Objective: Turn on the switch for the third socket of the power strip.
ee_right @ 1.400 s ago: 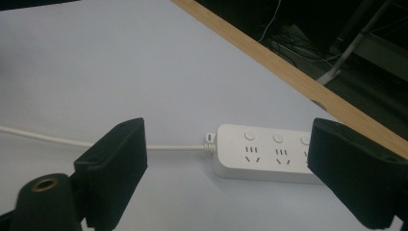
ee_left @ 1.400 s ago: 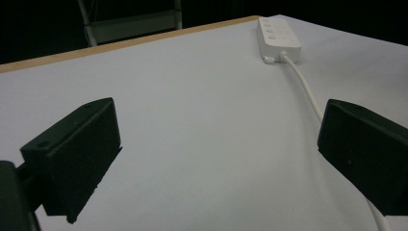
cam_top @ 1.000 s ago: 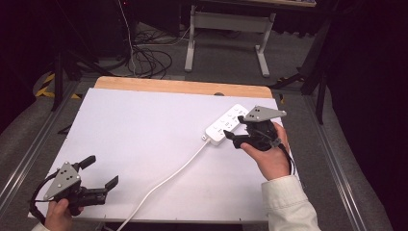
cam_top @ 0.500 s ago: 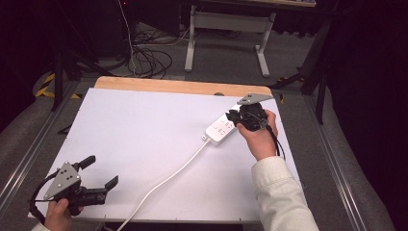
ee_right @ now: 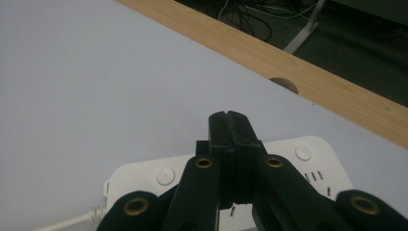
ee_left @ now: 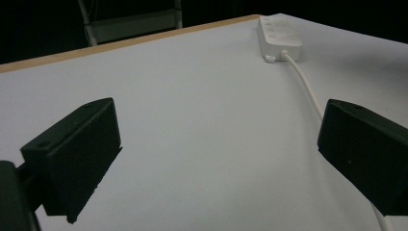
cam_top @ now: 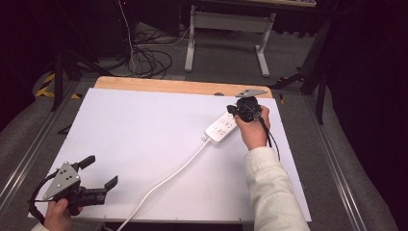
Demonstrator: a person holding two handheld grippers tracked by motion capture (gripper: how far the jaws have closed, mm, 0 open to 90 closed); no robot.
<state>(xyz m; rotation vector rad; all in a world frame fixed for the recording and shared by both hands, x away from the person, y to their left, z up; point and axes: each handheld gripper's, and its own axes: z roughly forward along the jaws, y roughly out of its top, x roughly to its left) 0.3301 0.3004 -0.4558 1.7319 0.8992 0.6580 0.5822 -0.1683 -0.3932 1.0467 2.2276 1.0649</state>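
Note:
A white power strip (cam_top: 220, 129) lies on the white table top (cam_top: 144, 125) at the right, and its white cable (cam_top: 168, 178) runs to the front edge. My right gripper (cam_top: 234, 111) hangs over the strip's far end. Its jaws have just been closing and now stand shut with nothing between them. In the right gripper view the closed tips (ee_right: 227, 118) sit just above the strip (ee_right: 161, 177), near its round buttons. My left gripper (cam_top: 101, 172) rests at the front left corner, open and empty. Between its jaws (ee_left: 216, 144), the strip (ee_left: 279, 36) and cable (ee_left: 305, 84) show farther off.
A wooden edge (cam_top: 168, 85) with a round hole (ee_right: 284, 84) borders the far side of the table. Beyond it are loose cables (cam_top: 144, 55) on the floor and a grey metal stand (cam_top: 226, 29).
The right hand has moved toward the far end of the power strip and sunk, and its jaws have closed. The left hand has not moved.

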